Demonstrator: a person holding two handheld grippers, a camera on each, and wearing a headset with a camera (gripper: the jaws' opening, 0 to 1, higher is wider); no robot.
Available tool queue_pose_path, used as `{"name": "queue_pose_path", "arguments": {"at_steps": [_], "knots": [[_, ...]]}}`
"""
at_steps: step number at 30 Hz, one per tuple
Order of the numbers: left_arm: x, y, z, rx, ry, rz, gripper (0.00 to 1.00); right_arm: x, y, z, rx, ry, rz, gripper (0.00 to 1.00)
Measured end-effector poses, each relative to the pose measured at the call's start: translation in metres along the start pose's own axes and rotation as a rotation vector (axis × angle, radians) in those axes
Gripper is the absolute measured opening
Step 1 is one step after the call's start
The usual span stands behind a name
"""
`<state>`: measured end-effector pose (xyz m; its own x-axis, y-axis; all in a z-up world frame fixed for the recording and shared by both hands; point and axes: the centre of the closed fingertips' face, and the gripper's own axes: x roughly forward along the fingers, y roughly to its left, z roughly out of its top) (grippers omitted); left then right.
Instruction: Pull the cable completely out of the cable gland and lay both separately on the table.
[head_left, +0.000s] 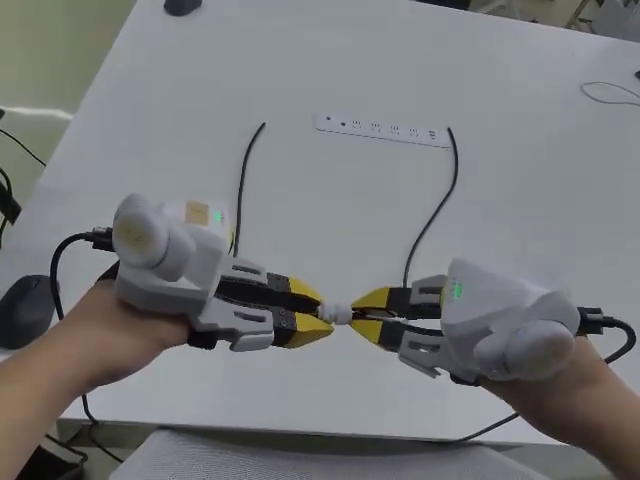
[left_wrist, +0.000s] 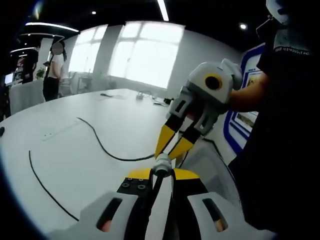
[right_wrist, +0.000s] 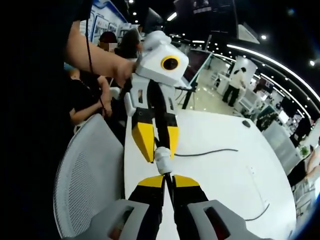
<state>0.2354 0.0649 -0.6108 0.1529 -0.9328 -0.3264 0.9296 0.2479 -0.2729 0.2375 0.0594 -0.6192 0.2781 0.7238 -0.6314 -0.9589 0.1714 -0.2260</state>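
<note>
A small white cable gland (head_left: 340, 314) hangs above the table's near edge, between the two grippers' yellow tips. My left gripper (head_left: 325, 316) comes in from the left and is shut on the gland (left_wrist: 161, 162). My right gripper (head_left: 358, 312) faces it from the right, shut on the black cable (head_left: 435, 215) right beside the gland (right_wrist: 162, 157). From there the cable runs away across the white table (head_left: 330, 60) toward the power strip. In the right gripper view the cable shows as a dark line between my own jaws (right_wrist: 168, 181).
A white power strip (head_left: 382, 129) lies at the far middle of the table. A second black cable (head_left: 243, 185) lies on the left, running behind the left gripper. A grey mesh chair (right_wrist: 87, 170) stands at the near edge. People stand in the background.
</note>
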Motion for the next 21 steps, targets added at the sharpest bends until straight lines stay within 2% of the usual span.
{"name": "queue_pose_path", "arguments": {"at_steps": [7, 21], "knots": [[0.001, 0.003, 0.007, 0.045, -0.007, 0.014, 0.14, -0.003, -0.007, 0.001, 0.039, -0.005, -0.023, 0.00], [-0.001, 0.007, 0.012, 0.046, -0.025, 0.031, 0.14, -0.007, -0.015, -0.005, 0.143, -0.012, -0.046, 0.00]]}}
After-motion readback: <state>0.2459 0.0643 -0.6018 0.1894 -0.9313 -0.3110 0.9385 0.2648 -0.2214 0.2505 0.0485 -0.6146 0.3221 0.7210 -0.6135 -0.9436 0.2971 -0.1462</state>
